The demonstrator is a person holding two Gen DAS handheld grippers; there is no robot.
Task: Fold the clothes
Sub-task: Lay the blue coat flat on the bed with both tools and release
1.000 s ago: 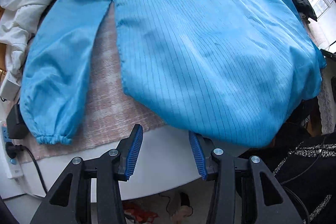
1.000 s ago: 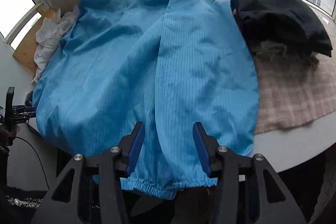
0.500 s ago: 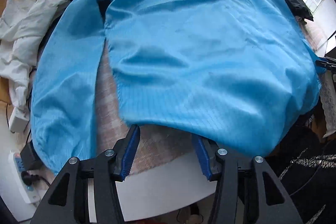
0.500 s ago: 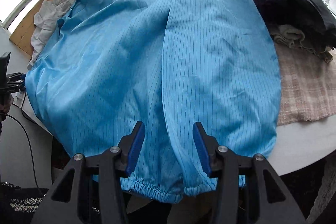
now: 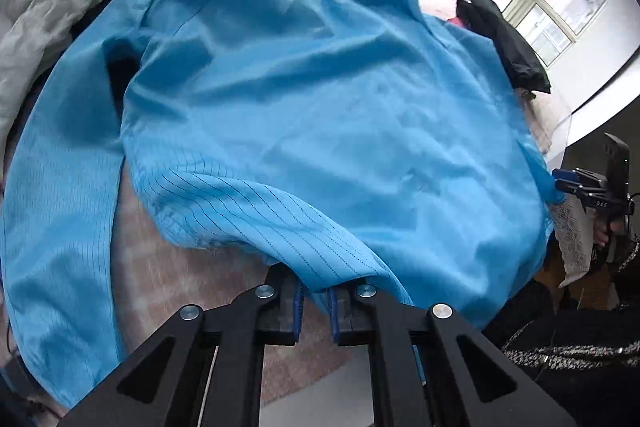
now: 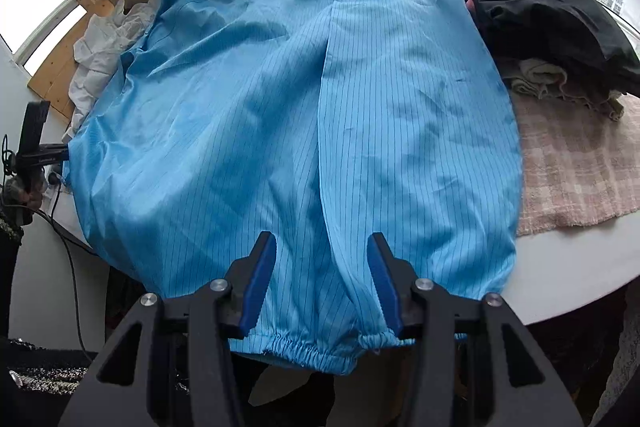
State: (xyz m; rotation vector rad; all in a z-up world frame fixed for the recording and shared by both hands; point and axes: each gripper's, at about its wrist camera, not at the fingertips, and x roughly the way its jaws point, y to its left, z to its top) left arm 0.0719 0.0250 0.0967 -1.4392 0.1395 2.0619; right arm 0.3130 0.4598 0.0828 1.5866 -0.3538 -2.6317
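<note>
Blue pinstriped jacket (image 5: 320,115) lies spread over a pink checked cloth (image 6: 580,171) on the white desk (image 6: 560,275). Left gripper (image 5: 316,301) has its jaws drawn narrow, pinching the jacket's lower hem, which rises in a ridge from the cloth. Right gripper (image 6: 322,279) stands wide, jaws either side of a sleeve just above its elastic cuff (image 6: 316,353); the cuff hangs off the desk edge. Black garment (image 6: 540,11) heaped at far right; white clothing (image 6: 108,55) bunched at far left.
</note>
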